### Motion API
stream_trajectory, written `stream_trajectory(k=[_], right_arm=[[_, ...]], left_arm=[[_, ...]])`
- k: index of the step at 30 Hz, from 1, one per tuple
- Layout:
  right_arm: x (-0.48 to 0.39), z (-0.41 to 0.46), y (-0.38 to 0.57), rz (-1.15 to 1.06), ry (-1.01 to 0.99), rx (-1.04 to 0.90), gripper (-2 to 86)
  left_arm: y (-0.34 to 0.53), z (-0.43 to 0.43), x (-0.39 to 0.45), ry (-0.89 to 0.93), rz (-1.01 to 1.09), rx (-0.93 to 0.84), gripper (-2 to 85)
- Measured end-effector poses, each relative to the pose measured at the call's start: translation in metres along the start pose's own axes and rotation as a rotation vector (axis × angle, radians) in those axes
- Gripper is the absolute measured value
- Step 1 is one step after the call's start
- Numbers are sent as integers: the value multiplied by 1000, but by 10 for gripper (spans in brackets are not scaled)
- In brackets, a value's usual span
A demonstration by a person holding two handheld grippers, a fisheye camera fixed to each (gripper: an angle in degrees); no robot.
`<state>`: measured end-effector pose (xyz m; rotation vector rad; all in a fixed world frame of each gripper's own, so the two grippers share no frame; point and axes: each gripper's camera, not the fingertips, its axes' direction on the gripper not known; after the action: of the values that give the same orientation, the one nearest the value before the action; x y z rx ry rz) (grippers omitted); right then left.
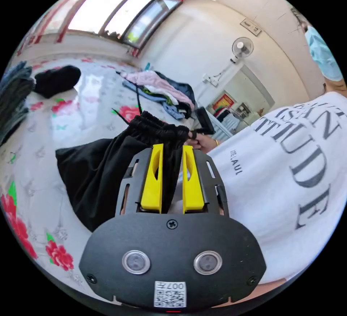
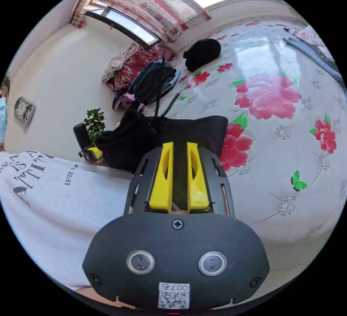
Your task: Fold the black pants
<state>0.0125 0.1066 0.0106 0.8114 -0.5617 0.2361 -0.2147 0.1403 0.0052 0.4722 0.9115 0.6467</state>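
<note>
Both jaws pinch black pants [image 1: 105,171].

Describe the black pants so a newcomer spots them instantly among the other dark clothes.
Start at the floral sheet covering the bed. At its near edge, by the person's white shirt, the black pants hang bunched between the left gripper and right gripper. Unlike the black bundle lying loose farther off, they have a gathered waistband with drawstrings.

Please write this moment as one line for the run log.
left tool: shut on black pants waistband | right tool: shut on black pants | pants: held up, partly on floral sheet | fold: not yet done
</note>
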Motion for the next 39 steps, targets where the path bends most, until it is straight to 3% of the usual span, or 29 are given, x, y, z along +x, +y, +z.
stream_trajectory(k=[2, 5, 9, 14, 18, 21, 24, 30, 39], right_arm=[[30, -14, 1, 67, -42, 22, 50], [65, -28, 6, 141, -32, 20, 60], [111, -36, 15, 251, -41, -17, 69], [153, -42, 12, 300, -37, -76, 73], [170, -42, 2, 294, -96, -84, 68], [178, -26, -8, 304, -193, -143, 57], [184, -25, -23, 307, -160, -199, 32], [177, -61, -92, 210, -222, -160, 3], [125, -110, -357, -53, -310, 61, 0]], left_arm=[[-2, 18, -14, -46, -63, -51, 98], [7, -3, -34, -169, -138, 31, 100], [46, -42, -87, -336, -417, 88, 99], [83, -43, -136, -293, -608, 79, 111], [97, 0, -181, -66, -696, 16, 114], [84, 25, -198, 46, -680, 34, 108], [54, 33, -200, -52, -589, -35, 46], [-27, 10, -216, -22, -495, 33, 32], [-236, -85, -300, -59, -366, 228, 31]])
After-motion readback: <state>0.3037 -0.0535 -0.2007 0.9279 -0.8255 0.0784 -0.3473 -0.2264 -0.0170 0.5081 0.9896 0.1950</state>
